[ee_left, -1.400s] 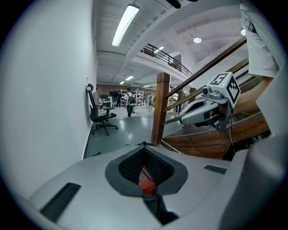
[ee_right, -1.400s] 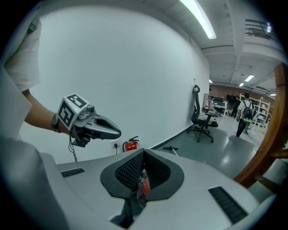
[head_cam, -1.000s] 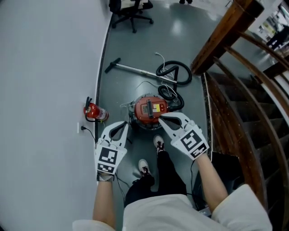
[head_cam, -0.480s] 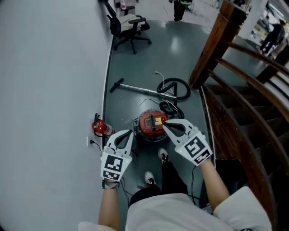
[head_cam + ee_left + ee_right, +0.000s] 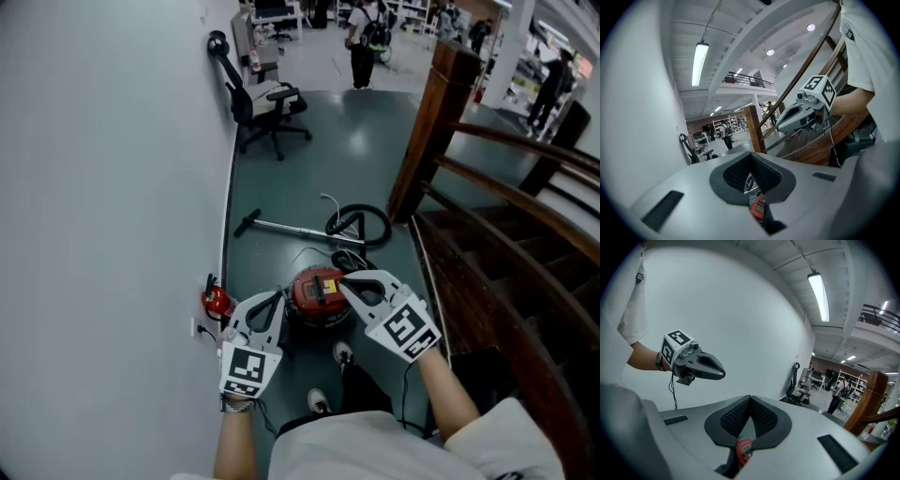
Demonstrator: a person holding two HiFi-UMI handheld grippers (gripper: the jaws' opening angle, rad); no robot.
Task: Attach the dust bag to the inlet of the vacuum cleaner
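Head view: red vacuum cleaner [image 5: 317, 292] on near floor [image 5: 319, 178], hose [image 5: 351, 259] coiled just beyond; no dust bag in sight.
Left gripper [image 5: 272, 298] and right gripper [image 5: 345, 281] pressed together, empty, well above it; descending could snag the hose. Gripper views show tips meeting, vacuum only as a sliver.

The round red vacuum cleaner [image 5: 319, 295], dark at its centre, stands on a glossy grey-green floor [image 5: 309, 169]. Left of it are a red fire extinguisher [image 5: 217, 302] and a pale grey wall [image 5: 103, 187]. Beyond it lies a black coiled hose [image 5: 361, 225]. Flanking it, the pale grey left gripper [image 5: 272, 299] and right gripper [image 5: 345, 284] bear black-and-white square patterns. Right of it run brown wooden stair rails [image 5: 487, 178].
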